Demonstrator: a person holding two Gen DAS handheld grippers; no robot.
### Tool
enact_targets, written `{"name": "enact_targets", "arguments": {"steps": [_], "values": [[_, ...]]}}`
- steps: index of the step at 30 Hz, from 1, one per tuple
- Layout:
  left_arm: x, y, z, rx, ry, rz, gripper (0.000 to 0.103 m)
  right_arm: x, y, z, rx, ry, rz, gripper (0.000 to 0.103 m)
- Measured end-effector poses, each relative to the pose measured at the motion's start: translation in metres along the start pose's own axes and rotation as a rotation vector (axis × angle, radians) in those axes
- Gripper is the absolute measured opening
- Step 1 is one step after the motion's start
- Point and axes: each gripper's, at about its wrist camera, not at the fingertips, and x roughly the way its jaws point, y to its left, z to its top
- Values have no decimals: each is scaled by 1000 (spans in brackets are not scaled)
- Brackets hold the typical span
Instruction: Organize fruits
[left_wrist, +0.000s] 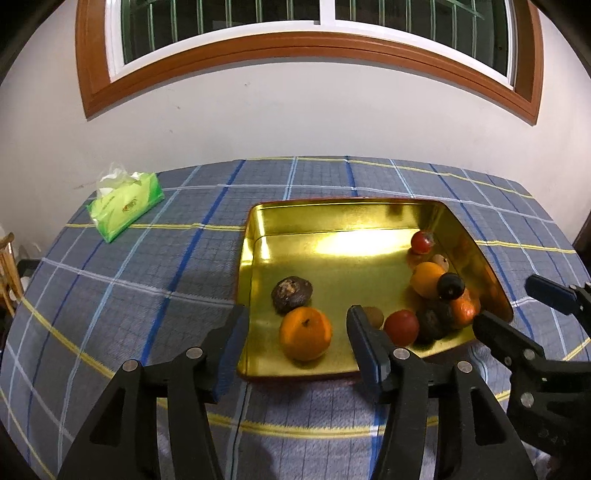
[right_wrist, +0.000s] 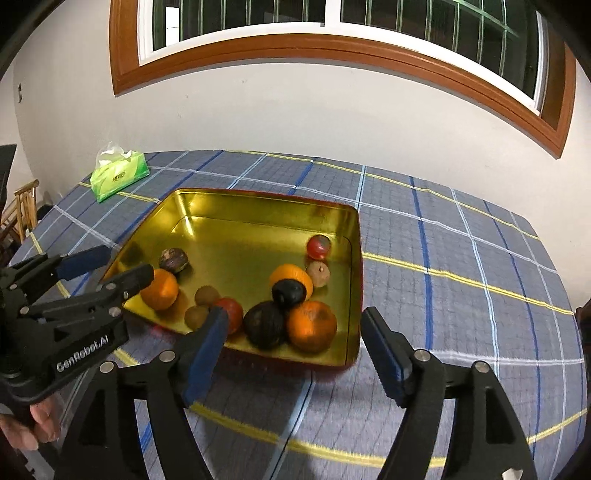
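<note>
A gold tin tray (left_wrist: 332, 216) (right_wrist: 258, 208) lies on the checked tablecloth and holds several fruits. An orange (left_wrist: 305, 333) (right_wrist: 159, 289) and a dark wrinkled fruit (left_wrist: 291, 294) sit near its front left. A red tomato (left_wrist: 401, 326), more oranges, a black plum (left_wrist: 450, 286) and dark fruits (right_wrist: 266, 325) crowd the front right corner. My left gripper (left_wrist: 297, 317) hovers open over the tray's near edge, the orange below its gap, untouched. My right gripper (right_wrist: 295, 314) stands open above the right corner pile, holding nothing.
A green tissue pack (left_wrist: 123, 206) (right_wrist: 118, 177) lies at the table's far left corner. A wooden chair (right_wrist: 22, 206) stands past the left edge. A white wall with a wood-framed window is behind the table. A hand (right_wrist: 40, 424) holds the left gripper.
</note>
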Motion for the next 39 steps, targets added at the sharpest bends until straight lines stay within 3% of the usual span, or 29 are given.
{"name": "enact_targets", "arguments": {"steps": [17, 39], "values": [[-43, 7, -35, -52, -1, 42, 56, -39, 25, -31, 20, 9, 50, 74], [-55, 10, -42, -69, -2, 63, 56, -45, 23, -37, 31, 15, 46, 75]]}}
